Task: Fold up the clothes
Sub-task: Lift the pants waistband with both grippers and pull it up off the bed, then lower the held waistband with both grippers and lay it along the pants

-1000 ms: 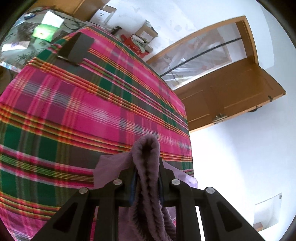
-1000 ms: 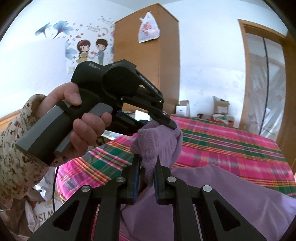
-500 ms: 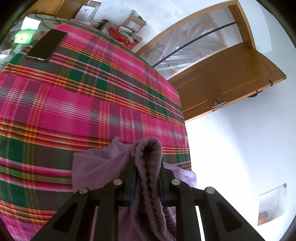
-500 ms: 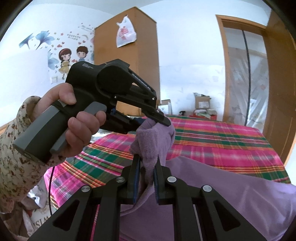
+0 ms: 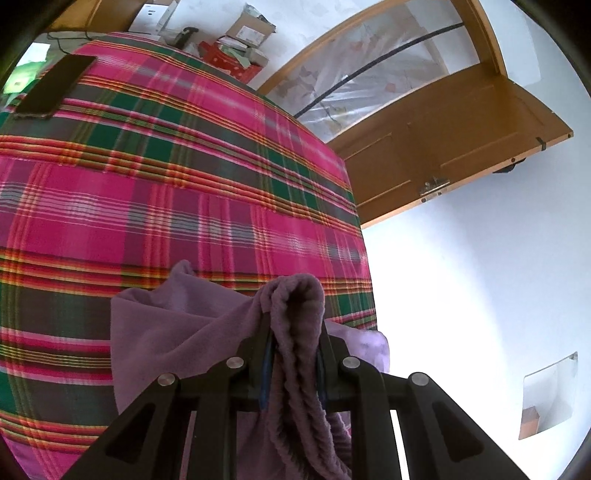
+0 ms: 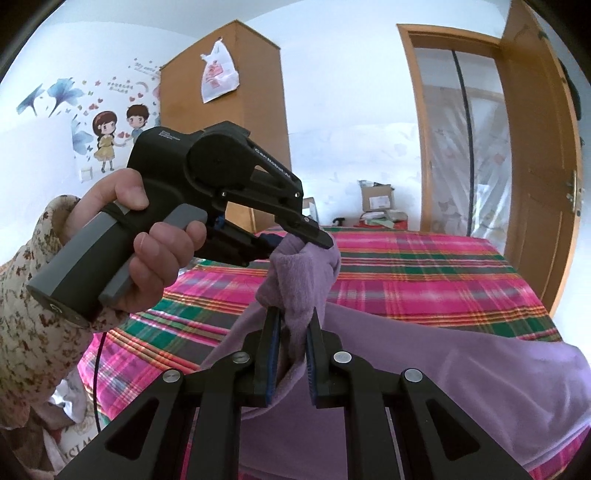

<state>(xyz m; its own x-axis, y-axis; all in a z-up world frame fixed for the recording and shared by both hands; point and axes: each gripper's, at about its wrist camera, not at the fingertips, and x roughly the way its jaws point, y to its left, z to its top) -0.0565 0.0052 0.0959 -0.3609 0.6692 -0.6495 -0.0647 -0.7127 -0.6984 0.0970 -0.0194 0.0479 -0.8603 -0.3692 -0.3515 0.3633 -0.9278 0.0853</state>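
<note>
In the left wrist view, the left gripper had its jaws drawn narrow and clamped on a bunched, ribbed edge of the purple garment, which rose in a hump between the pads and hung down past them toward six o'clock. More of the same cloth spread out toward nine o'clock, lifted above the plaid bedspread. A dark phone lay flat on the bedspread at about ten o'clock, near its far edge. Cardboard boxes sat on the floor beyond the bed at twelve o'clock, and an open wooden door stood at about two o'clock.

In the right wrist view, the right gripper was likewise closed narrow on a fold of the garment, the cloth pinched between its blue pads. From there the fabric draped broadly toward four o'clock, hanging over the bedspread. Just above, toward twelve o'clock, the left gripper pinched the same bunch of cloth, very near the right one. The person's hand gripped its grey handle at nine o'clock, with a flowered sleeve at the wrist. A wooden wardrobe stood at about eleven o'clock with a plastic bag hung on it, and cartoon wall stickers showed at ten o'clock.
</note>
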